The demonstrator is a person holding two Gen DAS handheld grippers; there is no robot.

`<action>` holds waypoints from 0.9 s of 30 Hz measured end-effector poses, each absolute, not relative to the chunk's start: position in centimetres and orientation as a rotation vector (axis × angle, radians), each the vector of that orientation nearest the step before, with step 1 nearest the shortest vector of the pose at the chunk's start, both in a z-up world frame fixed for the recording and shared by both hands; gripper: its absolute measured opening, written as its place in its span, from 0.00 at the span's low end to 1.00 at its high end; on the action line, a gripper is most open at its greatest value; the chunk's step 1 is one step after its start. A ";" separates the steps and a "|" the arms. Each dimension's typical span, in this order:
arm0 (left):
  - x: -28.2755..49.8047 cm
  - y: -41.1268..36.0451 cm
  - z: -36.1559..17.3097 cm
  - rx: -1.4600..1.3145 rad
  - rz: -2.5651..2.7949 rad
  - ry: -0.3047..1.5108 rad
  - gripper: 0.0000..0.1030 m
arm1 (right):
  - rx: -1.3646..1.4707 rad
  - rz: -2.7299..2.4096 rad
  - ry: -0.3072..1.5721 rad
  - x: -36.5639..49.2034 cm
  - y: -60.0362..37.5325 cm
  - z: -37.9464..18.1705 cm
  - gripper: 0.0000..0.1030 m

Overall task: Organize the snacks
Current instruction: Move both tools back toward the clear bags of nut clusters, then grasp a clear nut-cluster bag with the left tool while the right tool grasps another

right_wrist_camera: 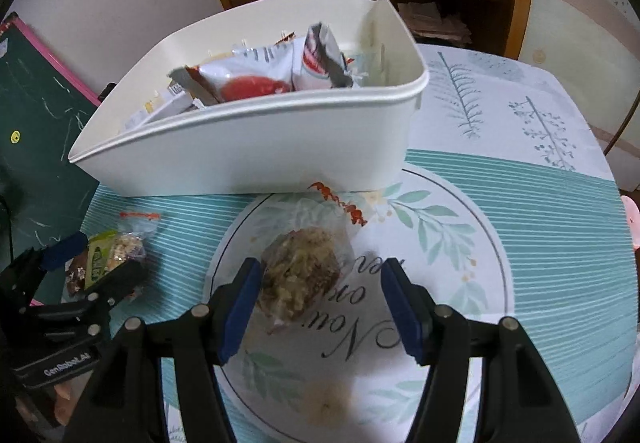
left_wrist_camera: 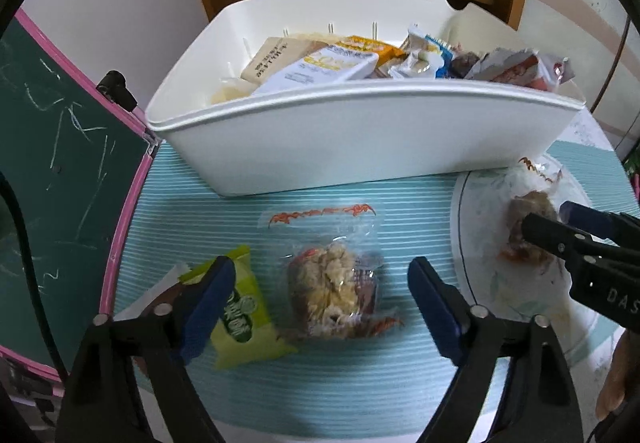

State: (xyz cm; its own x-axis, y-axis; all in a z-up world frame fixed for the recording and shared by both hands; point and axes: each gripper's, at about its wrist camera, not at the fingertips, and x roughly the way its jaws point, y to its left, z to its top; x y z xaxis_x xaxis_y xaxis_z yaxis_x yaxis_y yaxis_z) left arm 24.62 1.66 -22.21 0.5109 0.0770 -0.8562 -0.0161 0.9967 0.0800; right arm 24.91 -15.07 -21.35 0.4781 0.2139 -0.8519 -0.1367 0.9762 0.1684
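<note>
Now clear snack bag [left_wrist_camera: 336, 279] between left tool [left_wrist_camera: 322, 307] fingers, untouched.

Dim indoor light, fisheye-bent edges, dark corners, perhaps slight blur

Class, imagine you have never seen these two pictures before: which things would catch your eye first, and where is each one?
The big white plastic bin, heaped with snack packets, fills the back of the table. In front of it, each open blue-padded gripper frames a clear bag of crumbly pastry: the left gripper over the pastry bag on the striped mat, beside a lime-green packet; the right gripper around the pastry bag on the leaf-print circle.
</note>
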 end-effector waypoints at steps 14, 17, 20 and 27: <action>26.1 2.9 -24.1 -0.047 0.043 1.081 0.57 | -0.061 0.252 0.971 23.5 -12.0 -22.5 0.52; 26.1 2.4 -24.1 -0.017 0.050 1.072 0.54 | -0.070 0.258 0.963 23.1 -11.9 -22.5 0.51; 25.7 2.3 -24.0 -0.021 0.058 1.072 0.52 | -0.068 0.263 0.962 22.3 -11.9 -22.4 0.50; 24.1 1.9 -23.6 -0.058 0.061 1.085 0.49 | -0.093 0.273 0.942 21.6 -12.2 -21.4 0.45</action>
